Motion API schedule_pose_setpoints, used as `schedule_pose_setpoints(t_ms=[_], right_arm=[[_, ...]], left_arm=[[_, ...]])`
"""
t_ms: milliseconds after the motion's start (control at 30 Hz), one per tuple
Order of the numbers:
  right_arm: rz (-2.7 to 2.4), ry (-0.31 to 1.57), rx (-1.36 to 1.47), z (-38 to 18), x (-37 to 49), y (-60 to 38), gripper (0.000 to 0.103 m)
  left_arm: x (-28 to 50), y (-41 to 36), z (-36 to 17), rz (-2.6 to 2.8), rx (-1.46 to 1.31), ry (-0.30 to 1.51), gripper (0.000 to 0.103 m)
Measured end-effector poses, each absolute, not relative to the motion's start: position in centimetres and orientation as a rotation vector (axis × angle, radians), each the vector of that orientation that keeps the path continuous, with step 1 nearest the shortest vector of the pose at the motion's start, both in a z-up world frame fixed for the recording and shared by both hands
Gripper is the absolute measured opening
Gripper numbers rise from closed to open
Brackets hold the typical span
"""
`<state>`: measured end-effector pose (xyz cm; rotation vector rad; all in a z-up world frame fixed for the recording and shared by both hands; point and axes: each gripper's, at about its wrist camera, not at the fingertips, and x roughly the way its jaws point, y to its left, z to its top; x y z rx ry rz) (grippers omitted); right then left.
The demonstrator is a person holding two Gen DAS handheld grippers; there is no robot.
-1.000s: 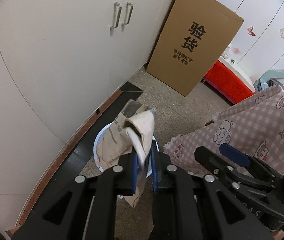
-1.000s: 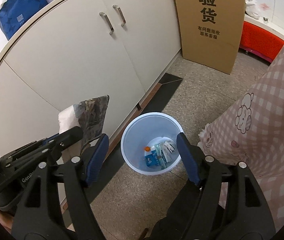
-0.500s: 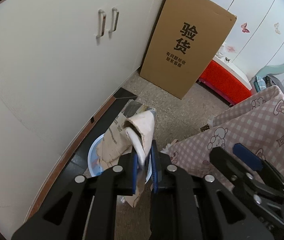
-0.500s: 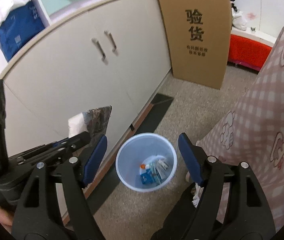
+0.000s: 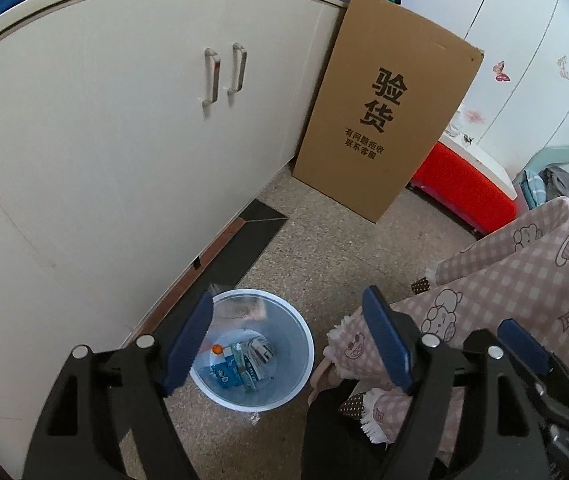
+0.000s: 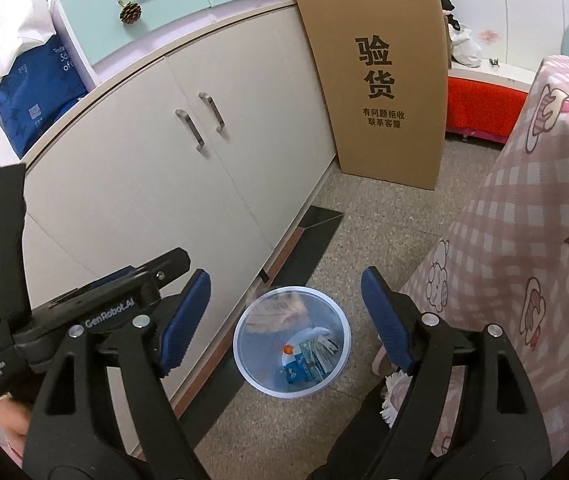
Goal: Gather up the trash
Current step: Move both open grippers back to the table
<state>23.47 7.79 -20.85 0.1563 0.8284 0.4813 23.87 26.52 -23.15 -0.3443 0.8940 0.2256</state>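
The speckled floor (image 5: 324,248) carries a pale blue bin (image 5: 284,394) – close beside the white cabinet's (image 5: 104,160) base – and a tall cardboard box (image 5: 384,128) leaning at the cabinet's far end, a red low bench (image 5: 460,192) just beyond.

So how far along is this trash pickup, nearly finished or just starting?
Some is done: the blue bin already holds cartons and wrappers, and a blurred brownish scrap sits at its far inner wall, apparently just dropped. In hand: nothing; the left tongs and right tongs are both opening, with nothing between them. No other litter shows on the floor, so little may remain.
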Motion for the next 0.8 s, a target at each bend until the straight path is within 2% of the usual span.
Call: schedule_pose_setpoints(t_ms=[300, 800], right_arm=[[0.497, 0.782, 0.159, -18.0, 21.5, 6.8, 0.077], [0.491, 0.64, 0.217, -11.1, 17.2, 1.1, 0.08]], left_arm=[[20.6, 25.7, -20.8, 0.234, -0.35, 0.861, 0.075], [16.1, 20.4, -12.1, 0.204, -0.296, 0.711, 0.082]])
